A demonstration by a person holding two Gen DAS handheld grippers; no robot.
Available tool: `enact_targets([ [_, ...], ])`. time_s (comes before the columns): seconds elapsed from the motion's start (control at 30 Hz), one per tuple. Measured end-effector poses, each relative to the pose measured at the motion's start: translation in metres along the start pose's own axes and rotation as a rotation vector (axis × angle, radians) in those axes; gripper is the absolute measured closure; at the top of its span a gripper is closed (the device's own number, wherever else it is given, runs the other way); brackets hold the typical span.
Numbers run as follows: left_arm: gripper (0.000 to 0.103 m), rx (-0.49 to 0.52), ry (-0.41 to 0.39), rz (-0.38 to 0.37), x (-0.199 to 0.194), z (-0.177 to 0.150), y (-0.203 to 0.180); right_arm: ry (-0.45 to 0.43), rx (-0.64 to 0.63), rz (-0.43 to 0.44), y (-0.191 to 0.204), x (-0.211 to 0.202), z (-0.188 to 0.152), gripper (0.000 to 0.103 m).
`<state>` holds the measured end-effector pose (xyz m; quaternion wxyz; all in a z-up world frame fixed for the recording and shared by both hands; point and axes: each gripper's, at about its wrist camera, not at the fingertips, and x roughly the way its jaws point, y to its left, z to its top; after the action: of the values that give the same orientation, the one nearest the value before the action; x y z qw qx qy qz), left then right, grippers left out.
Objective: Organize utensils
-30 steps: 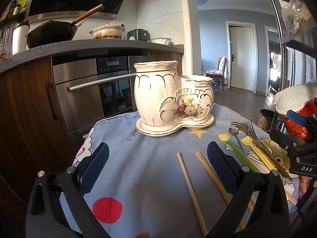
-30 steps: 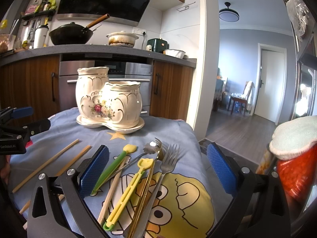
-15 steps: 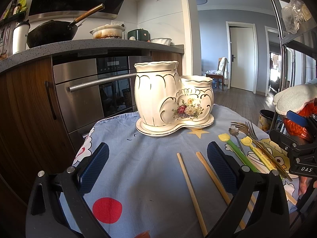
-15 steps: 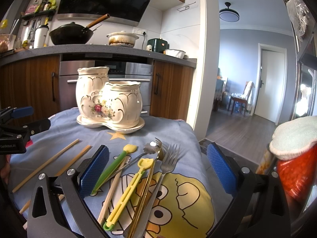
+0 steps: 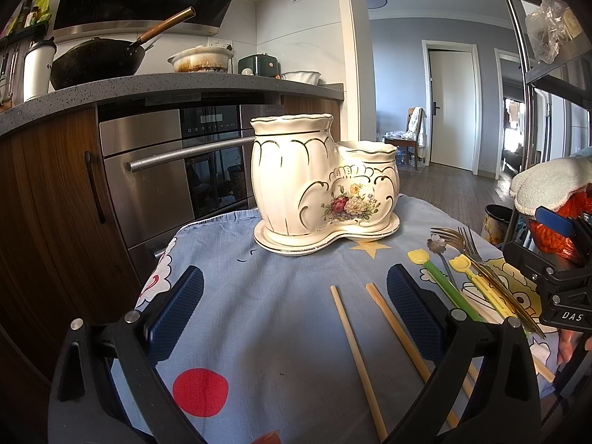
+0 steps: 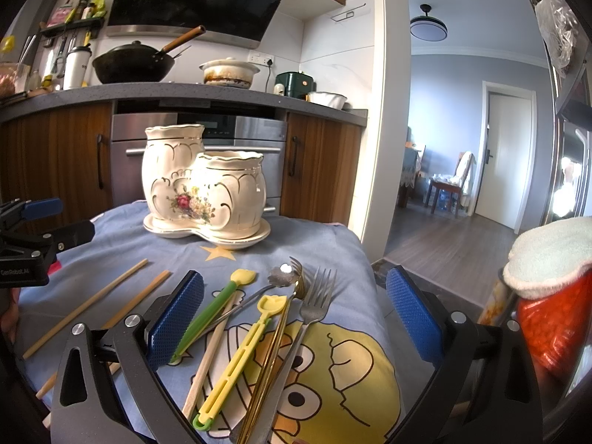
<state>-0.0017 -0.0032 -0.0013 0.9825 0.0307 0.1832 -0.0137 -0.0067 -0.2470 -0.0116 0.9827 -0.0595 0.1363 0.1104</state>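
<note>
Left wrist view showed the left hand-held gripper (image 5: 295,309) released before the cream floral ceramic utensil holder (image 5: 322,185); two bamboo chopsticks (image 5: 357,355) lay right of it. Farther right, green and yellow plastic utensils (image 6: 236,347) and a steel fork (image 6: 314,299) lay beneath the released right hand-held gripper (image 6: 295,312).

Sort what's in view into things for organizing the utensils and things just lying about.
For the job: ceramic holder, chopsticks, green spoon, yellow spoon, steel fork, gold fork, flower spoon.

Lying about: wok, casserole pot, thermos.
</note>
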Motion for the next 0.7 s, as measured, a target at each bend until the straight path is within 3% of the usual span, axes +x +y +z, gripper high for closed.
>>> enact_targets([
  [0.7, 0.005, 0.001, 0.002, -0.022, 0.0015, -0.0002, 0.0008, 0.014, 0.021, -0.002, -0.0025, 0.0012, 0.0, 0.005],
])
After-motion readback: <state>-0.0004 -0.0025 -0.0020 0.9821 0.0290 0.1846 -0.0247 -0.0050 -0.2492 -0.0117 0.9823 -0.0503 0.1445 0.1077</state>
